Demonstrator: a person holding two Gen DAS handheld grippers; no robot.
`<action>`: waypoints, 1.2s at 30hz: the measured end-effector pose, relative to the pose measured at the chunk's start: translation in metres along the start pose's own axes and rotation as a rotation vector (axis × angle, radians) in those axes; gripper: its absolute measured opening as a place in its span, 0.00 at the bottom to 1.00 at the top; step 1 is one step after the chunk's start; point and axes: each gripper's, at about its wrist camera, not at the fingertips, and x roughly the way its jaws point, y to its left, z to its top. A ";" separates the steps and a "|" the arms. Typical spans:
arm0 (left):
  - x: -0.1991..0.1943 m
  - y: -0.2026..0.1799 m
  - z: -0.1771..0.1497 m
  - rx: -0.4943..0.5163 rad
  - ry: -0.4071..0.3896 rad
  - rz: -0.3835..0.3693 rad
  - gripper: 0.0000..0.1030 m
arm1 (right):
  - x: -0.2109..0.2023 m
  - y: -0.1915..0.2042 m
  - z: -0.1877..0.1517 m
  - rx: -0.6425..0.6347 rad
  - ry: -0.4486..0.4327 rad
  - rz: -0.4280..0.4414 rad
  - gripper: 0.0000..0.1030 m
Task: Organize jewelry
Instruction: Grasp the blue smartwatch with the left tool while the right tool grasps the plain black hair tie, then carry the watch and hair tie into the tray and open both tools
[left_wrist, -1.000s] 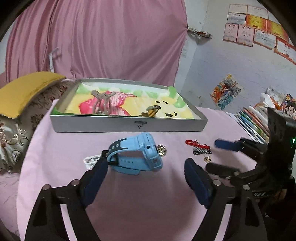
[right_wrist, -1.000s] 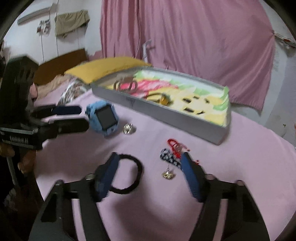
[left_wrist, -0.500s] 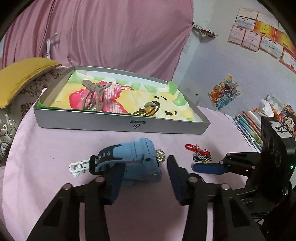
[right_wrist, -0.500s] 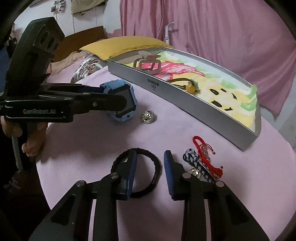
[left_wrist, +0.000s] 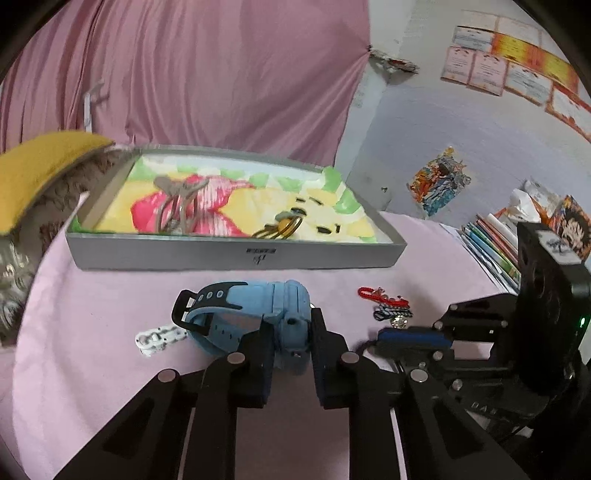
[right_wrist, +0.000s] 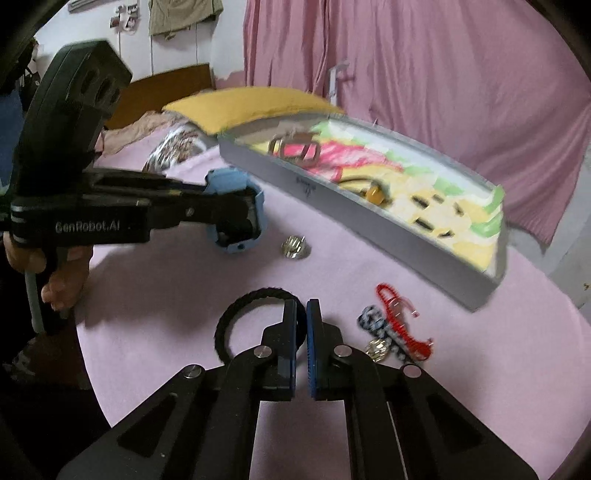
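Progress judged early: the box (left_wrist: 236, 254) at the back of the table (left_wrist: 92, 350) holds only 2 visible items, a hair claw (left_wrist: 173, 206) and a yellow-bead hair tie (left_wrist: 284, 225). Still out on the table, largest to smallest: blue watch (left_wrist: 240, 314), black hair band (right_wrist: 240, 317), red bracelet (right_wrist: 399, 321), blue-white cord (right_wrist: 373, 321), white chain piece (left_wrist: 155, 338), 2 small metal charms (right_wrist: 293, 245).

Left tongs (left_wrist: 291, 332) are seen closed on the watch, the watch body pinched between both pads and the strap sticking out left, just in front of the box wall. Whether it is lifted off the table cannot be told.

Right tongs (right_wrist: 301, 332) are nearly closed, pads pinching the right edge of the hair band, the loop lying to their left. The bracelet and cord lie just beside them on the right, untouched.
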 end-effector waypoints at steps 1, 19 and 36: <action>-0.003 -0.002 0.000 0.008 -0.015 0.005 0.16 | -0.005 0.000 0.001 0.001 -0.023 -0.017 0.04; -0.035 -0.013 0.054 0.163 -0.479 0.145 0.16 | -0.062 -0.024 0.053 0.145 -0.554 -0.242 0.04; 0.039 0.015 0.094 0.064 -0.276 0.147 0.16 | 0.022 -0.078 0.079 0.325 -0.395 -0.237 0.04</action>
